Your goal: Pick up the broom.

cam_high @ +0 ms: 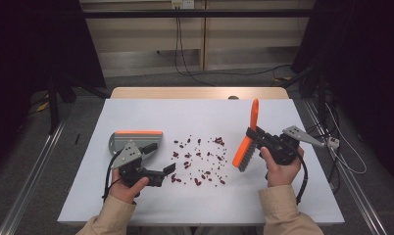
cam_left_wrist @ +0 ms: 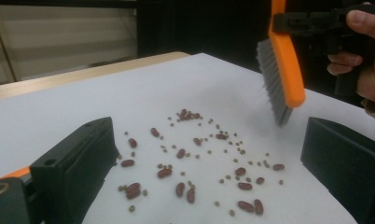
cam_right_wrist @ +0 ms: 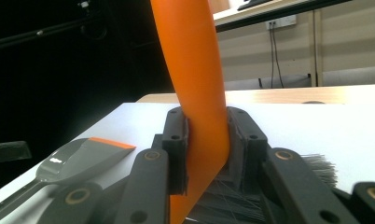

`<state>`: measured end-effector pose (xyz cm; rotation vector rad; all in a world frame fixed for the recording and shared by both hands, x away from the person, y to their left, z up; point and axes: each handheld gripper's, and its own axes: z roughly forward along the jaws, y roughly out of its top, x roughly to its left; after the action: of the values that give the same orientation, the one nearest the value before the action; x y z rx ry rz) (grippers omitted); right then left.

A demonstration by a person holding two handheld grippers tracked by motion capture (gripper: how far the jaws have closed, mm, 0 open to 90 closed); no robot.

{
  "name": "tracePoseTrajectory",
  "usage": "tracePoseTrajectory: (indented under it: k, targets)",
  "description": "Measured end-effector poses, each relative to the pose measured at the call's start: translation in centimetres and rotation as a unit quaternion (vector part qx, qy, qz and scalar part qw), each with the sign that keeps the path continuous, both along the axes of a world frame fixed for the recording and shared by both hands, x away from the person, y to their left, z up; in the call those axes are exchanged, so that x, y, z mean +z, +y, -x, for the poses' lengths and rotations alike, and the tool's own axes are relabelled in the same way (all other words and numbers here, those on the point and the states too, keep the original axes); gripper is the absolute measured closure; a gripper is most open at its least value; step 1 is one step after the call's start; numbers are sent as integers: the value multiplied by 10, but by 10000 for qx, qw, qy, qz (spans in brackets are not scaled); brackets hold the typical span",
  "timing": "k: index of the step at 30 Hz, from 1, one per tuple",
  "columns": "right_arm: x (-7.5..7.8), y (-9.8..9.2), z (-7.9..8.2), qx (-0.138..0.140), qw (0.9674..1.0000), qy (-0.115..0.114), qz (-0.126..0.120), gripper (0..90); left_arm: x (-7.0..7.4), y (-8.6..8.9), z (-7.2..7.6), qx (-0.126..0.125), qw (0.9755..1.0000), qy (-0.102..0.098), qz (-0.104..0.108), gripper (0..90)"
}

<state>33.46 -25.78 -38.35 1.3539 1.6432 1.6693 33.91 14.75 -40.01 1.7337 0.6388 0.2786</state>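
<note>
My right gripper (cam_high: 261, 139) is clamped on the orange brush (cam_high: 245, 149), held above the tabletop (cam_high: 283, 196) right of the scattered beans (cam_high: 197, 159). My left gripper (cam_high: 166, 171) is open, empty. I should sweep low toward the dustpan (cam_high: 131, 139).

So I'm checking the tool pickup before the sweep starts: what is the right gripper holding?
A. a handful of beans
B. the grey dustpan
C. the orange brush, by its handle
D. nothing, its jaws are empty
C: in the right gripper view the right gripper has its jaws clamped on the handle of the orange brush, while the dustpan lies on the table by the left gripper.
</note>
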Motion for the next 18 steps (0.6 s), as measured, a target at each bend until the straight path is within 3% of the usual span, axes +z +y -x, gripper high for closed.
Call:
tracePoseTrajectory:
  k: [10,18]
  targets:
    - [10,33,-10,285,9996,-67,11,713,2,-24,-9,-303,9994,172,17,66]
    - [16,61,-19,470,9988,-96,100,712,4,-43,-9,-562,9981,222,-108,127]
